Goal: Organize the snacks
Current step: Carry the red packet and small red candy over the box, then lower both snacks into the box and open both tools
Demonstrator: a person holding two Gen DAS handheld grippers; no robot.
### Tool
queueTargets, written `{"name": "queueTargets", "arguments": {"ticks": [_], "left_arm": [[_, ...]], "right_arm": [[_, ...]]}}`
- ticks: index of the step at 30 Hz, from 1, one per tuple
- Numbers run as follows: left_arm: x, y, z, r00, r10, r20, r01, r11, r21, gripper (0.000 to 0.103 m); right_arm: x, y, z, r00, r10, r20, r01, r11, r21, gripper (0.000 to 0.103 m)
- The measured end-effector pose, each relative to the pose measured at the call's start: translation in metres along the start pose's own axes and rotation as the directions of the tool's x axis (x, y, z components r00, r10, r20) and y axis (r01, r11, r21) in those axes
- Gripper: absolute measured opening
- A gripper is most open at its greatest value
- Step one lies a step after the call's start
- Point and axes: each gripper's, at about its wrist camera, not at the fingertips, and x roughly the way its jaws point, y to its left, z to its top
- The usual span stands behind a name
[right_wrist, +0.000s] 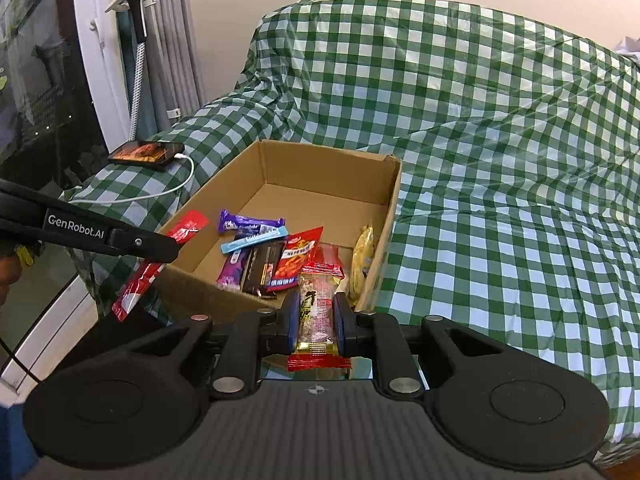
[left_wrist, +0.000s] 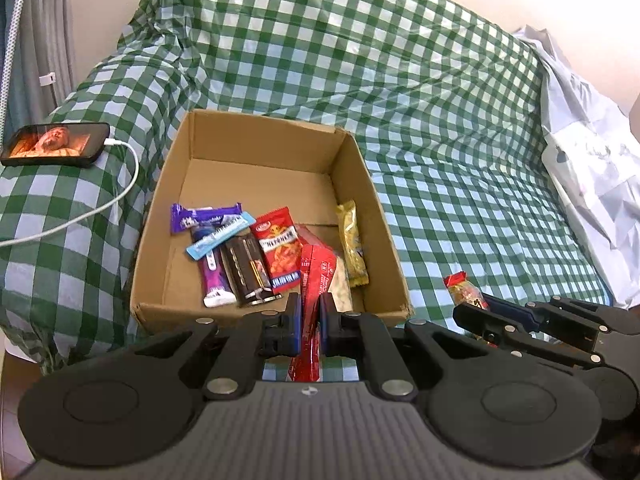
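Note:
An open cardboard box (left_wrist: 256,118) (right_wrist: 328,168) sits on a green-checked cloth. Inside lie several snacks: a purple bar (left_wrist: 204,218), a light-blue stick (left_wrist: 222,236), a dark bar (left_wrist: 248,272), a red peanut packet (left_wrist: 280,248) and a yellow packet (left_wrist: 352,248). My left gripper (left_wrist: 310,304) (right_wrist: 170,246) is shut on a long red sachet (left_wrist: 316,272) (right_wrist: 136,288), held at the box's near edge. My right gripper (right_wrist: 316,304) (left_wrist: 476,312) is shut on a clear nut packet with red ends (right_wrist: 322,270) (left_wrist: 464,290), just short of the box's near right corner.
A phone (left_wrist: 56,144) (right_wrist: 146,154) with a white charging cable (left_wrist: 120,196) lies on the cloth left of the box. A white plastic bag (left_wrist: 592,184) rests at the far right. Curtains (right_wrist: 168,40) and a window frame stand at the left.

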Motion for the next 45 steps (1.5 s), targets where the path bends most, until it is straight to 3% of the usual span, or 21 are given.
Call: {"name": "queueTargets", "arguments": {"ticks": [17, 26, 45], "left_arm": [[0.049, 0.023, 0.052, 0.999, 0.043, 0.016, -0.042, 0.998, -0.035, 0.010], [0.084, 0.037, 0.072, 0.997, 0.081, -0.013, -0.081, 0.996, -0.030, 0.010], [0.149, 0.053, 0.083, 0.984, 0.144, -0.103, -0.145, 0.989, -0.008, 0.010]], "right_arm": [[0.065, 0.000, 0.042, 0.999, 0.043, -0.021, -0.043, 0.999, -0.013, 0.018], [0.105, -0.008, 0.057, 0.998, 0.045, -0.033, -0.045, 0.999, -0.002, 0.018], [0.169, -0.018, 0.064, 0.995, 0.049, -0.084, -0.048, 0.999, 0.014, 0.018]]}}
